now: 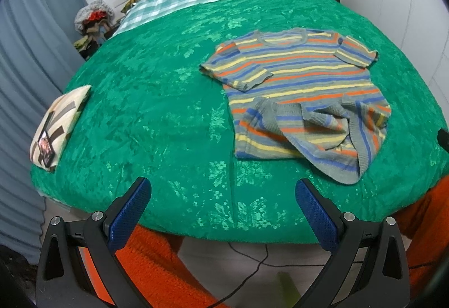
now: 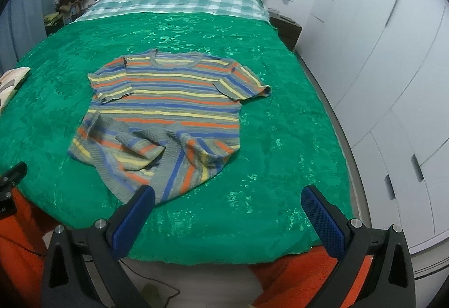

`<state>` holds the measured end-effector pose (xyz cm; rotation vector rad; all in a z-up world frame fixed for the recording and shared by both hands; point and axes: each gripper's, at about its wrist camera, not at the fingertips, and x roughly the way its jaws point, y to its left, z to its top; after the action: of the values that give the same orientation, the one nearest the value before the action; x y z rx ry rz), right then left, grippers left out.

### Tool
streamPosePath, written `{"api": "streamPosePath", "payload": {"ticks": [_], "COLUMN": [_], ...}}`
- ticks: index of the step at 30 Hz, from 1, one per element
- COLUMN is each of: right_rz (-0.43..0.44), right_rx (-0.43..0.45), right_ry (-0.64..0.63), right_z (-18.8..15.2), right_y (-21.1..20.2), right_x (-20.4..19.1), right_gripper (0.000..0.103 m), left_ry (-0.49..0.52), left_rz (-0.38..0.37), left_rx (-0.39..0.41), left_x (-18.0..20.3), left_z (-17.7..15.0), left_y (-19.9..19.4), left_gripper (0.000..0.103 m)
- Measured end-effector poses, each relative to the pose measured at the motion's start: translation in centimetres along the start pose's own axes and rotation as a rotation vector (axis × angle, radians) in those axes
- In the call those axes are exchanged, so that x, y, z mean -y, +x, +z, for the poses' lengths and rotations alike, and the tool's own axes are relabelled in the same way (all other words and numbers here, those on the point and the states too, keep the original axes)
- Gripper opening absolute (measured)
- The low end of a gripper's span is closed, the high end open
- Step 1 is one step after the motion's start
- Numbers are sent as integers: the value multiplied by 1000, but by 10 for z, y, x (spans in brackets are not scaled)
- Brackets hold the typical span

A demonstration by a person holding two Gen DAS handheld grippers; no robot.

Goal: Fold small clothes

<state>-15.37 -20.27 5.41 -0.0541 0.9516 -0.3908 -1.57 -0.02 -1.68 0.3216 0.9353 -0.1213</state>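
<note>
Left wrist view shows the left tongs [image 1: 223, 193] spread apart and empty above the near edge of the bed [image 1: 157, 100]. Right tongs [image 2: 228, 200] also gape, empty. A striped shirt [image 2: 168, 100] lies on the green bedspread, its near hem rumpled, a patterned pillow [image 1: 56, 125] far left.

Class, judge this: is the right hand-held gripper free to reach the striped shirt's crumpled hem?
Probably yes. The right hand-held gripper is open, and only bare green bedspread lies before the striped shirt.
</note>
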Motion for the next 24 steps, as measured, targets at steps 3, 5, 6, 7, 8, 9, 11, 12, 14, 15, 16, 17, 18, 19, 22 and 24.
{"api": "streamPosePath", "payload": {"ticks": [3,5,6,7,8,9,11,12,14,15,16,17,18,19,22,24], "right_rz": [-4,-9,-10,-10,-9,-7,11,41,85,96,110,123,151,178,258,285], "right_rx": [-2,-3,-4,-5,-6,-5,-4,-4,-18,-28,-42,-54,-66,-68,-65,-79], "right_ry": [1,2,3,4,5,5,10,19,38,44,47,48,45,39,-58,-113], "right_z": [0,1,1,1,1,1,0,0,-3,-5,-7,-7,-6,-4,16,28], "right_y": [0,1,1,1,2,3,6,12,28,37,46,52,60,65,93,114], "right_x": [1,3,3,4,3,4,5,9,18,23,26,27,26,24,2,-15], "right_gripper": [103,103,103,103,103,103,103,103,103,103,103,103,103,103,102,102], "left_ry": [0,-2,-3,-4,-4,-6,-13,-18,-32,-42,-54,-63,-67,-71,-72,-76], "left_rz": [-1,-1,-1,-2,-3,-10,-35,-53,-106,-127,-141,-161,-179,-221,-305,-306], "left_rx": [-4,-7,-9,-11,-12,-10,-22,-41,-80,-95,-101,-99,-96,-91,-81,-88], "left_x": [0,-1,-2,-3,-2,-3,-9,-13,-23,-28,-32,-35,-34,-30,-17,-3], "left_z": [0,-1,-1,-2,-1,-1,-1,-1,-3,-4,-4,-3,-2,3,27,47], "left_y": [1,3,4,5,6,8,20,29,47,54,60,65,67,73,93,114], "left_gripper": [103,103,103,103,103,103,103,103,102,102,102,102,102,102,102,102]}}
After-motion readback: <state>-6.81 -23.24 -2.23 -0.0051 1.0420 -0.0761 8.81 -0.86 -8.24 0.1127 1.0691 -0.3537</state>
